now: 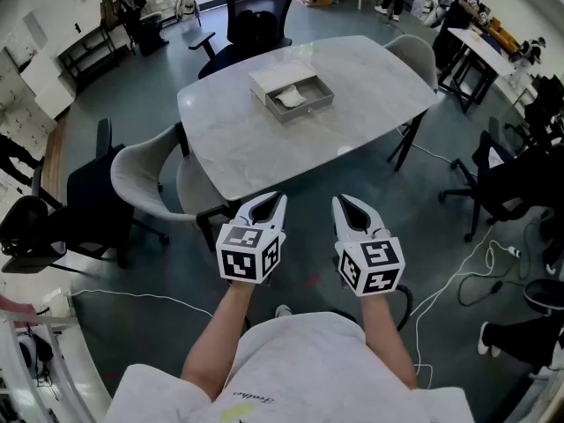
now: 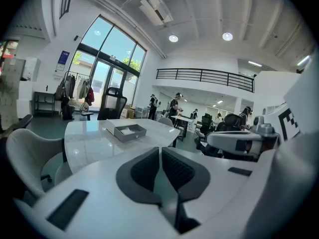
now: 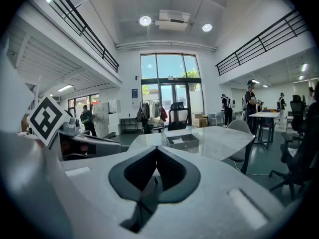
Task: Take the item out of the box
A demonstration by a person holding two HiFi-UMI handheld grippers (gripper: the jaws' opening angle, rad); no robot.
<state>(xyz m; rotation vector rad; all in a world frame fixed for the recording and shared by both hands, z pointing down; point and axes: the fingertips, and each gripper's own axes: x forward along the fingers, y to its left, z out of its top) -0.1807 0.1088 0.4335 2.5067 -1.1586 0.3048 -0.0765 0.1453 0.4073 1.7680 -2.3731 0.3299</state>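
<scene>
The script on the shirt (image 1: pixel 300 359) is unreadable; the left gripper (image 1: pixel 275 201) and right gripper (image 1: pixel 344 203) each have jaws pressed together, empty, well apart from the box (image 1: pixel 292 92) on the table (image 1: pixel 238 144).

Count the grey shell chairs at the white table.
2. One grey shell chair stands at the table's near left corner, the other at its far right corner. No more show from above.

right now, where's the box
In the head view the box sits on the far part of the white table, just left of centre, nearest the black office chair at the far edge.
</scene>
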